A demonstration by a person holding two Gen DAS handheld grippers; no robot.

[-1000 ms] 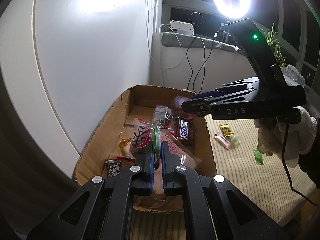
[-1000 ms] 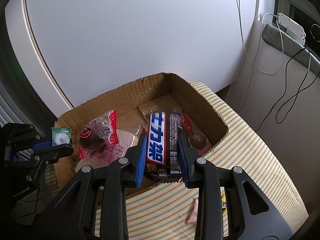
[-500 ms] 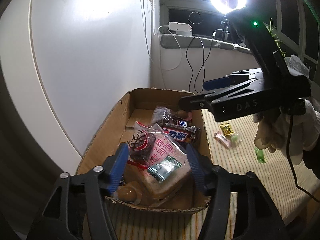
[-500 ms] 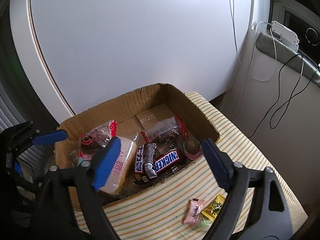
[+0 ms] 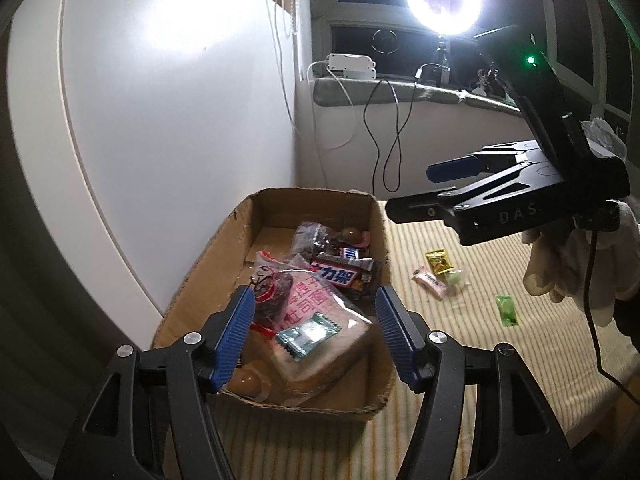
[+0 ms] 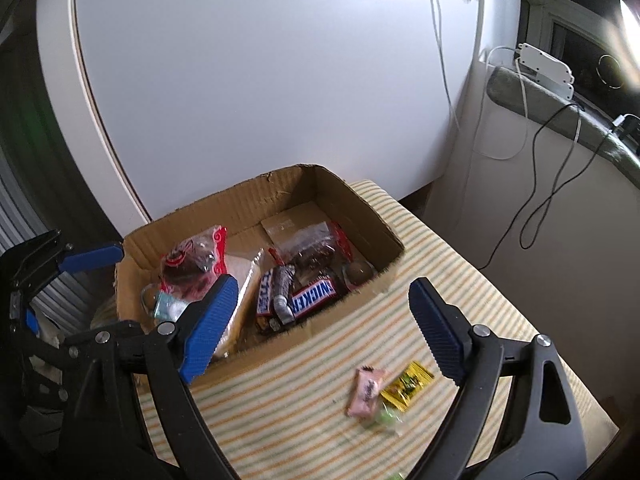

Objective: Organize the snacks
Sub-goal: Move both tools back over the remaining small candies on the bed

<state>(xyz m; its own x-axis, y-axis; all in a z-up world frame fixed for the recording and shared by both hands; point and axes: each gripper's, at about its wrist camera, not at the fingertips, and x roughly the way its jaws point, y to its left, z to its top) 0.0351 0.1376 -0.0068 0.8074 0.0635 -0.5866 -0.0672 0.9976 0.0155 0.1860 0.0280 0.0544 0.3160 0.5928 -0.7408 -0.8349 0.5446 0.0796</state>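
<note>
Snacks in cardboard box, under released left gripper, right gripper released above

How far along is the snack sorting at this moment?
Mostly done. The cardboard box already holds the Snickers bar, the bread pack with the green candy on top, and other snacks. Nothing is in hand: the left gripper and right gripper are both open. Still loose on the striped cloth: the pink candy, yellow packet, pale green candy and a green wrapper.
</note>
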